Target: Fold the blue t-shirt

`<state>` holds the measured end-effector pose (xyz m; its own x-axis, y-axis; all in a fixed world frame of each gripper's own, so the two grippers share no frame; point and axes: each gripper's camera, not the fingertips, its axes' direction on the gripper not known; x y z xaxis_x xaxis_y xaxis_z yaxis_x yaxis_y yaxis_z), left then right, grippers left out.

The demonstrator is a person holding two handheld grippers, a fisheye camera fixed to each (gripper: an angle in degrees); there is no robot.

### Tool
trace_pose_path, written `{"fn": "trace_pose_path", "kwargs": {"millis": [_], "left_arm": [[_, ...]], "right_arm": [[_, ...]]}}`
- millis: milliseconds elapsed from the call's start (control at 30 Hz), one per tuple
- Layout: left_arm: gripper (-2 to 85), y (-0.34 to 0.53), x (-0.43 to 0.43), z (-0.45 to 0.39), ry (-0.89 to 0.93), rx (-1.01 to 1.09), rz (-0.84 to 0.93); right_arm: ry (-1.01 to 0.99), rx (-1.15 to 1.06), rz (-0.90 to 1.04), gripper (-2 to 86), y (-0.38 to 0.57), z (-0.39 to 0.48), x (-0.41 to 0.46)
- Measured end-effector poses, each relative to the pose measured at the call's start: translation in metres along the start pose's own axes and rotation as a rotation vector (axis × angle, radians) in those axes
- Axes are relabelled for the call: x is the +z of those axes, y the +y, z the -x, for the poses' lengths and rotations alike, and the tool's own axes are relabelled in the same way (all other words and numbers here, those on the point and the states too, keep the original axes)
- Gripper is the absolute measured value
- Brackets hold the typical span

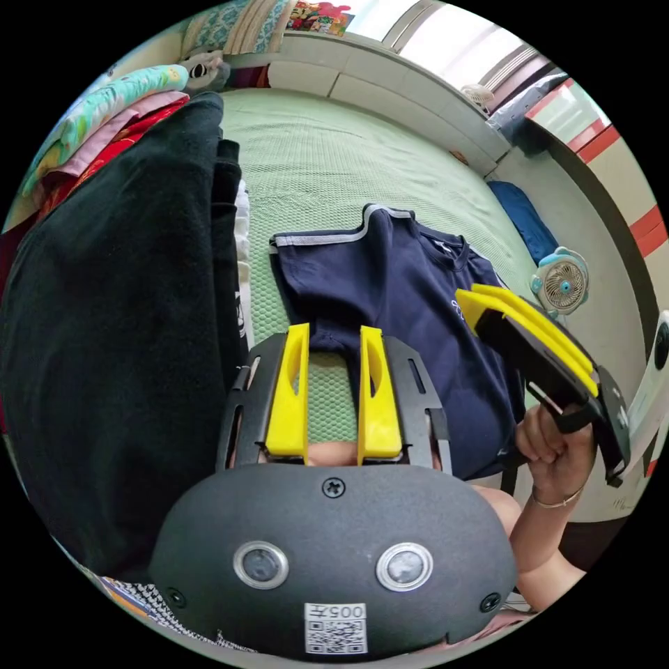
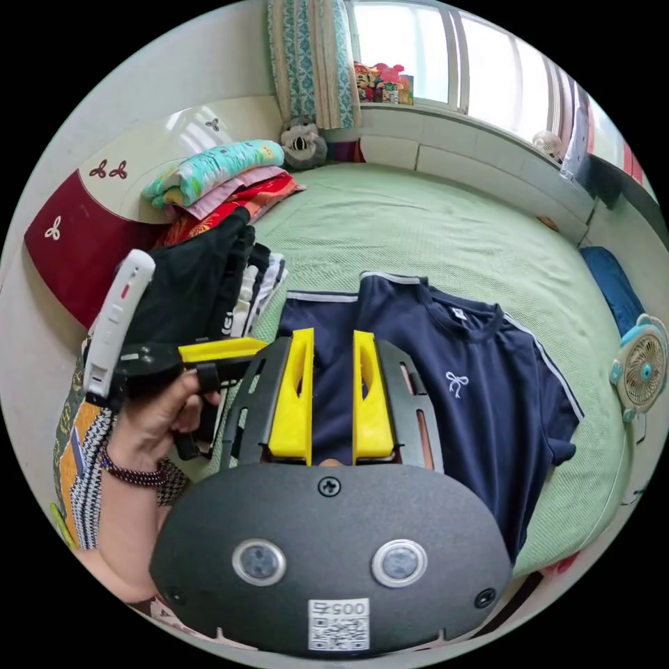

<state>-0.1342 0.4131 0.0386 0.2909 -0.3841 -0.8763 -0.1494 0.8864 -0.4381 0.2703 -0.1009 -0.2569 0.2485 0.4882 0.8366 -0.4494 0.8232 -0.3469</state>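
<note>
Right gripper view is showing the navy blue t-shirt (image 2: pixel 446 390) lying flat on the green textured bed (image 2: pixel 432 223), unfolded. Both claws, left (image 1: pixel 334 380) and right (image 2: pixel 332 387), are hovering released, gripping nothing; next, each needs an edge, perhaps the sleeve at 11 o'clock.

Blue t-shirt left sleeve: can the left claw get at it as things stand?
Probably yes. In the left gripper view the left claw hangs open just over the sleeve's edge on the blue t-shirt, nothing between them. The black clothes pile sits alongside, not across the path.
</note>
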Motion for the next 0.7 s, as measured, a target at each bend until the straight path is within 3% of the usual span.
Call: {"fn": "trace_pose_path", "kwargs": {"millis": [233,700], "left_arm": [[13.0,-0.03,0.04,0.015,-0.018,0.022,0.014],[3.8,-0.055,0.09,0.023,-0.161,0.028,0.154]], "right_arm": [[0.009,0.01,0.089,8.4,0.005,0.001,0.038],[-0.064,0.057,0.055,7.2,-0.02,-0.01,0.038]]}}
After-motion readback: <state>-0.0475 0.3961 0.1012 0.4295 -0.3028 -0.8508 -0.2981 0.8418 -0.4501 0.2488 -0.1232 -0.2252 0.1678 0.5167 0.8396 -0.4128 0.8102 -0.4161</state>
